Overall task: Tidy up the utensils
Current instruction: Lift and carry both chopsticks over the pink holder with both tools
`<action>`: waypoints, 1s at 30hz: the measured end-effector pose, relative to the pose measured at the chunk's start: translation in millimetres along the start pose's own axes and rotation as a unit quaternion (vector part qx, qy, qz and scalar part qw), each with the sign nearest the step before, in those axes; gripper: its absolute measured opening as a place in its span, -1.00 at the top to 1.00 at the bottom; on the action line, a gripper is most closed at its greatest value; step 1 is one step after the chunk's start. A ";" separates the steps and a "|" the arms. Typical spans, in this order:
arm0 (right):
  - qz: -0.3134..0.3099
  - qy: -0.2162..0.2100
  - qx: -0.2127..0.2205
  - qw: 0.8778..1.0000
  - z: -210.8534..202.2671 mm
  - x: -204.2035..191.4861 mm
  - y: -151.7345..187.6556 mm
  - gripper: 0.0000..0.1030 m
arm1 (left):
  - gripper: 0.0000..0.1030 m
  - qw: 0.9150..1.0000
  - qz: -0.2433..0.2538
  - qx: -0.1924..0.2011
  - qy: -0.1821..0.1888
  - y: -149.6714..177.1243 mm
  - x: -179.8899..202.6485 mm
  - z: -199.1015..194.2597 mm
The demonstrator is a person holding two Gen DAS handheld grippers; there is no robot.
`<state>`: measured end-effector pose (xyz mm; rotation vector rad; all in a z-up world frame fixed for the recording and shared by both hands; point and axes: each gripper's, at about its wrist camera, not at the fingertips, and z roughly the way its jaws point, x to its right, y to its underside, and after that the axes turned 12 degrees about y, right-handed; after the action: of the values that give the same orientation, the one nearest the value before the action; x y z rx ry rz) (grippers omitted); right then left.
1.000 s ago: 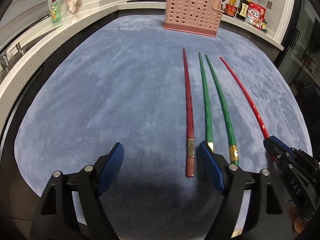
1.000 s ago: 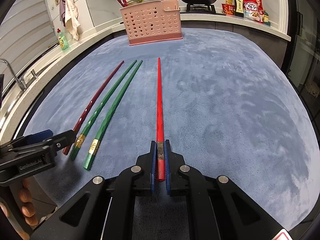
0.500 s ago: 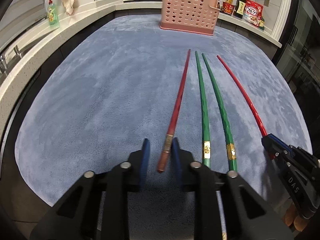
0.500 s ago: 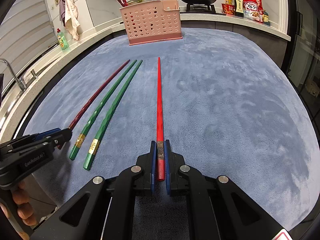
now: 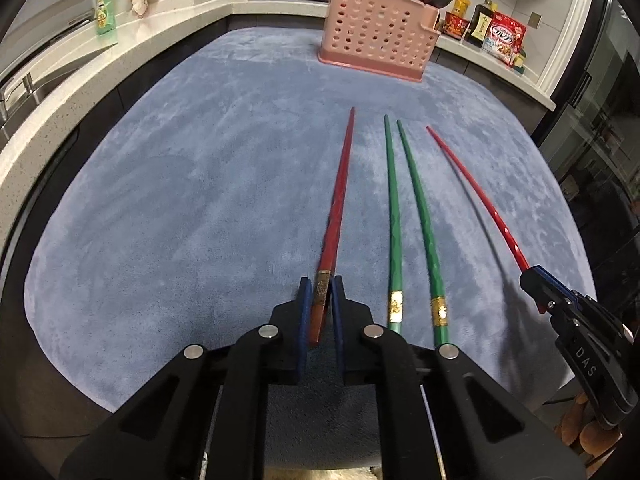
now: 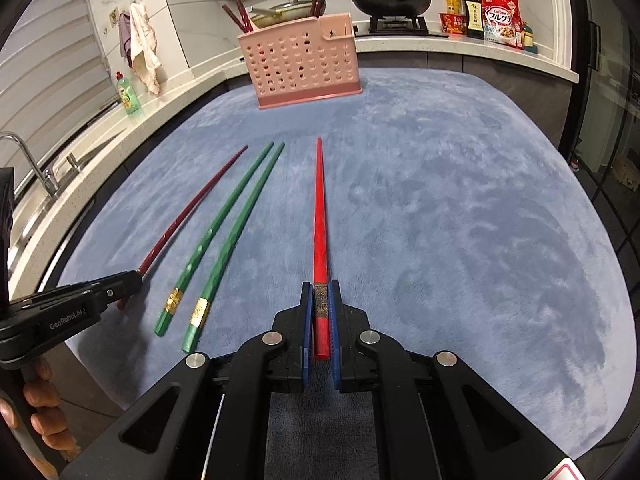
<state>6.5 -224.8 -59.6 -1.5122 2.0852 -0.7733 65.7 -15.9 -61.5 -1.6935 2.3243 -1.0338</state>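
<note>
Red lacquer chopsticks, gilt bands | left gripper (image 5: 319,300) pinches dark-red chopstick (image 5: 340,196); right gripper (image 6: 320,304) pinches bright-red chopstick (image 6: 320,216) (tips on blue mat (image 6: 460,220)) | green pair (image 6: 224,232) lies between | pink basket (image 6: 300,64) contents partly hidden.

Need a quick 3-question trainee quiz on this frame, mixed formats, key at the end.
1. True or false: the left gripper is shut on the dark red chopstick.
2. How many green chopsticks lie loose on the blue cloth?
3. The right gripper grips the bright red chopstick at: A) its pointed tip, B) its thick end, C) its middle.

Key: 1 true; 2 two; 3 B. The pink perforated basket stands beyond them.
</note>
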 end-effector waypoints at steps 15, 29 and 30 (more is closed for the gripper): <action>0.029 -0.023 0.079 0.996 -47.1 16.2 -62.2 0.86 | 0.86 0.998 0.005 0.056 0.024 -51.7 16.7 -53.6; 0.061 -0.042 0.149 0.986 -62.9 30.7 -139.8 0.86 | 0.87 0.993 0.028 0.116 0.017 -129.1 28.6 -80.3; 0.059 -0.042 0.153 0.986 -63.2 30.4 -145.2 0.86 | 0.87 0.992 0.031 0.121 0.019 -137.4 30.6 -81.6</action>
<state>58.6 -277.8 83.5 -1.2222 1.8745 -0.9204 129.8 -26.4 87.7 -1.5153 2.1537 -1.2849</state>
